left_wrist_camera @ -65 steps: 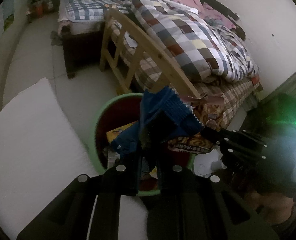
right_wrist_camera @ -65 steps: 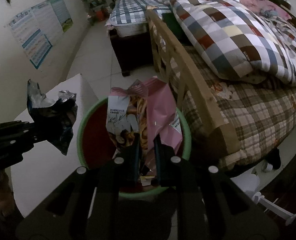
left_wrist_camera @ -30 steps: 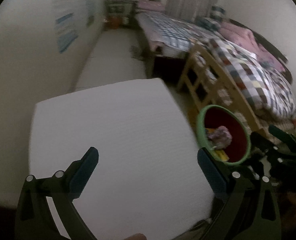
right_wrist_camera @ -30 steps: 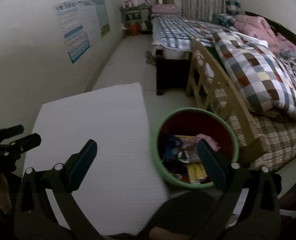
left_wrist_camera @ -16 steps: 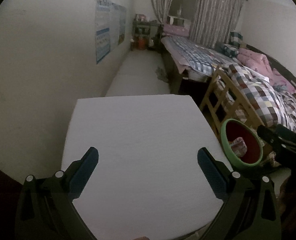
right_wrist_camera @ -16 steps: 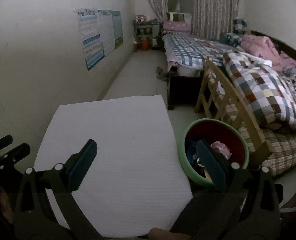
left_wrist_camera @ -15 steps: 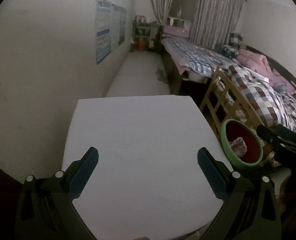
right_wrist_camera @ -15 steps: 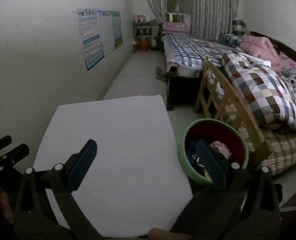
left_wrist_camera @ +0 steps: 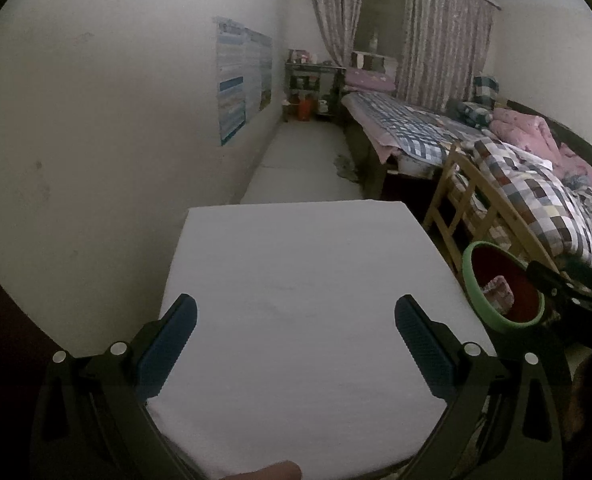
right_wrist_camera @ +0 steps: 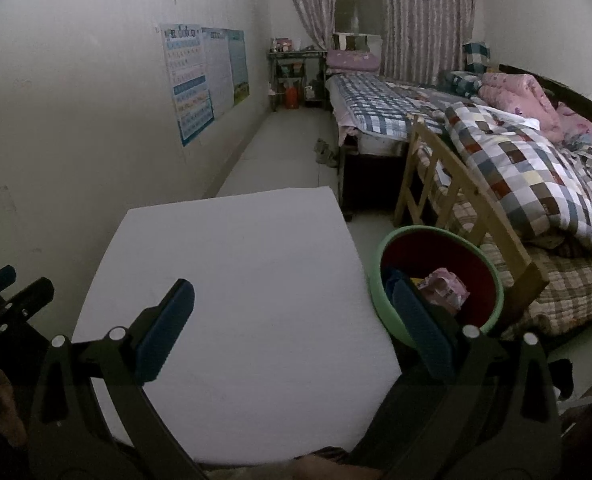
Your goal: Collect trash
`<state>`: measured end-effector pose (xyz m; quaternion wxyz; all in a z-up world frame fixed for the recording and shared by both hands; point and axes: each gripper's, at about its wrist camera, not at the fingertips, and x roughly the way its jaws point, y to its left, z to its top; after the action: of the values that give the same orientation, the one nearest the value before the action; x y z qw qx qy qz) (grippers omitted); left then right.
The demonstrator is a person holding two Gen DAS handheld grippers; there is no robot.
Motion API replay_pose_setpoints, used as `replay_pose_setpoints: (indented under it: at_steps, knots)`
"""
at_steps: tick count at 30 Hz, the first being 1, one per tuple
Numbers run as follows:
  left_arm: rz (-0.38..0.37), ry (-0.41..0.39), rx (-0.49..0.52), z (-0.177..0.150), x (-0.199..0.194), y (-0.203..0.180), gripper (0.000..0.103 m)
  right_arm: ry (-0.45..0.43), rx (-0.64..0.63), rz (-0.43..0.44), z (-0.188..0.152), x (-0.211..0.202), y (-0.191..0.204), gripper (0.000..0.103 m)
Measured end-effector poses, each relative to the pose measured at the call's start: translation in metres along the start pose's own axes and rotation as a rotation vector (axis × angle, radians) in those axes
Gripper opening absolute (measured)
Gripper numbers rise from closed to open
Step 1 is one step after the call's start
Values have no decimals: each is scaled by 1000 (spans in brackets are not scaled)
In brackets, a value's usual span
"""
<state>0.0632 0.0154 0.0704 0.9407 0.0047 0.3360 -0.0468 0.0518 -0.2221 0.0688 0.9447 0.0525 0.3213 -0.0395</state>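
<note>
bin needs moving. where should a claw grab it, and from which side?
Pinch the green rim of the bin on the arc nearest the white table, coming from above. The top is open, the lip looks thin enough to straddle, and the bed frame crowds its far side.

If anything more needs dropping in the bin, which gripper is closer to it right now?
Right. The right gripper is open beside the green-rimmed bin; the left gripper, also open, sits farther across the white table.
</note>
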Motion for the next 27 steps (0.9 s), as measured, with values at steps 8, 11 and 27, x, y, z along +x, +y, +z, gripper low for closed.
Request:
replay_pose_setpoints:
  at_steps: [8,11,27]
  knots:
    - [6,-21,7,1,-5,0,95,-71,-1,-21,-1,-11,-1,98]
    - [2,-24,22,2,-5,-2,95,-85,3,-24,-2,-15,-1,98]
    - [7,-33,38,2,-8,-6,95,-72,-3,-10,-4,-13,5,98]
